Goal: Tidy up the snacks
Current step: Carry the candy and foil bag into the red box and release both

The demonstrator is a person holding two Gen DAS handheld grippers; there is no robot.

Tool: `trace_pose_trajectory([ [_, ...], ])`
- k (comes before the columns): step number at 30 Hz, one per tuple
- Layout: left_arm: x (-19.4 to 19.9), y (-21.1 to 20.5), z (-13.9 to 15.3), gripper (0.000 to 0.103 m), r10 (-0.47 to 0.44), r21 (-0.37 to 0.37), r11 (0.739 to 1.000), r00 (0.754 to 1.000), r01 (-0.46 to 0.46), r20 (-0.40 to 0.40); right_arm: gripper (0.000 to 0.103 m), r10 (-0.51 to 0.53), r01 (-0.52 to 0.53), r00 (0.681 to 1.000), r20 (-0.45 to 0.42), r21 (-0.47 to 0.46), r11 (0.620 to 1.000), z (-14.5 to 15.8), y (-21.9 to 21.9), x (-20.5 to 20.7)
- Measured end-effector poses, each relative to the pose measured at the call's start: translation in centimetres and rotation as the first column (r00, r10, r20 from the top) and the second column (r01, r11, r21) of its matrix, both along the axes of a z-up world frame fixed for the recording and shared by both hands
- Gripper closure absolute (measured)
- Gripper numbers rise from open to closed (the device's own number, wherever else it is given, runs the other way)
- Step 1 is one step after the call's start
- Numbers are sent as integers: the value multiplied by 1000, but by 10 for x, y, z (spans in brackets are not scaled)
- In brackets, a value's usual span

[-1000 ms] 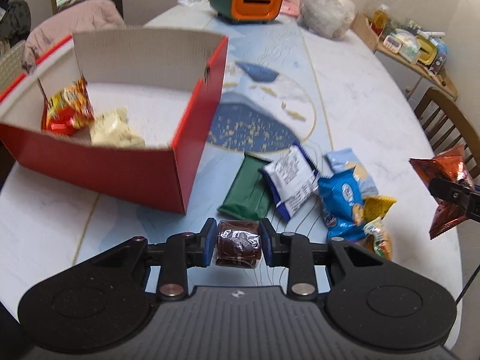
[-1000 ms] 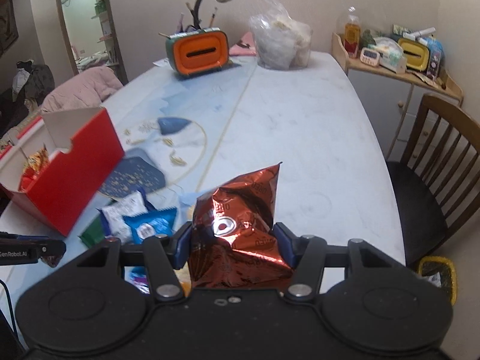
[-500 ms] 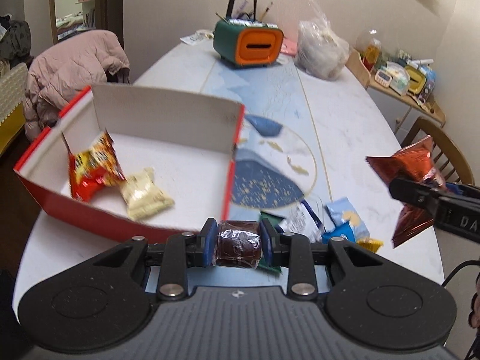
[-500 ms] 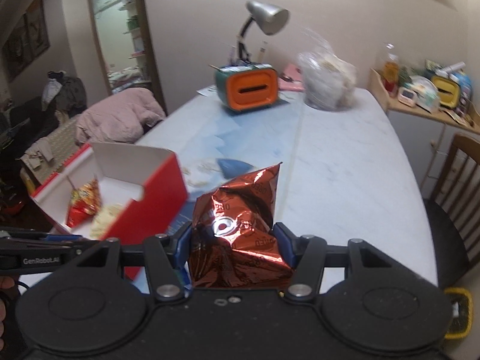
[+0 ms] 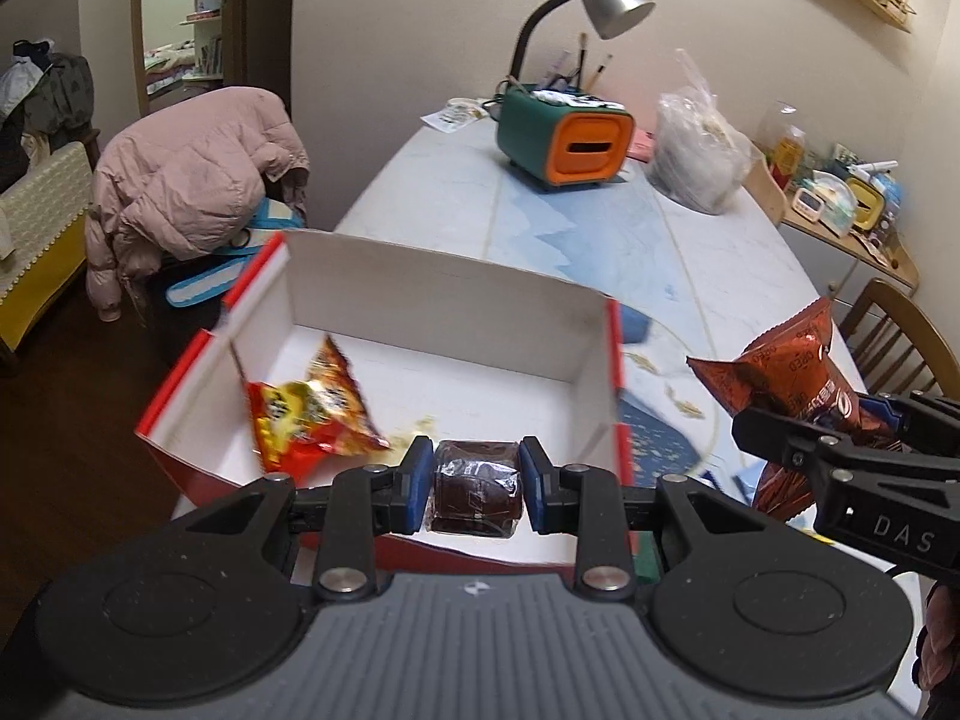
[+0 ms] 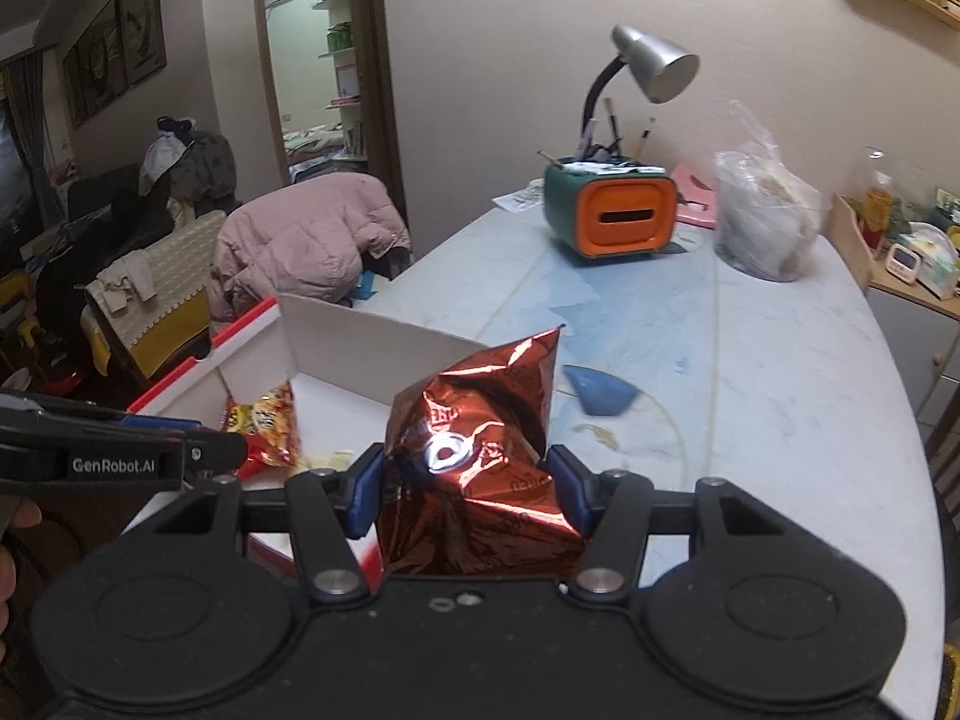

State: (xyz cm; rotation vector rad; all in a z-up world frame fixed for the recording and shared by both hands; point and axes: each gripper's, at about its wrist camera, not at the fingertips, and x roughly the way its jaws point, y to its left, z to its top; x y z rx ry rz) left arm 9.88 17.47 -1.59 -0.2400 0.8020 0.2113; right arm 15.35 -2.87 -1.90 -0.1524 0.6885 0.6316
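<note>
My left gripper (image 5: 476,483) is shut on a small dark brown wrapped cake (image 5: 476,495), held over the near wall of the open red box (image 5: 612,360). Inside the box lie a red and yellow snack bag (image 5: 306,414) and a pale packet, mostly hidden behind my fingers. My right gripper (image 6: 465,489) is shut on a shiny copper-red foil snack bag (image 6: 480,450), held above the box's right side. That bag (image 5: 792,372) and the right gripper show at the right edge of the left wrist view. The left gripper's side (image 6: 120,456) appears at the left of the right wrist view.
The box stands on a pale marble-pattern table (image 6: 780,396). At the far end are a green and orange pen holder (image 6: 612,213) with a lamp (image 6: 654,69) and a clear plastic bag (image 6: 762,222). A pink jacket (image 5: 192,180) hangs on a chair left of the table; a wooden chair (image 5: 894,324) stands right.
Both grippers have risen and moved toward the red box, each still holding its snack. The loose snacks on the table have dropped out of sight below the left gripper.
</note>
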Motion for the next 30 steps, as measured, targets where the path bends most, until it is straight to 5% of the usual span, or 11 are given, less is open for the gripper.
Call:
trace_pose_trajectory([
  [18,28,100,-30,73,27,5,1000,994,-26,-108,47,10,-23,993,-115,-116,993,-42,104,21],
  [30,48,110,-64,73,-43,15,999,978,47,-205,47,35,-63,990,-138,-204,977,-69,140,26],
])
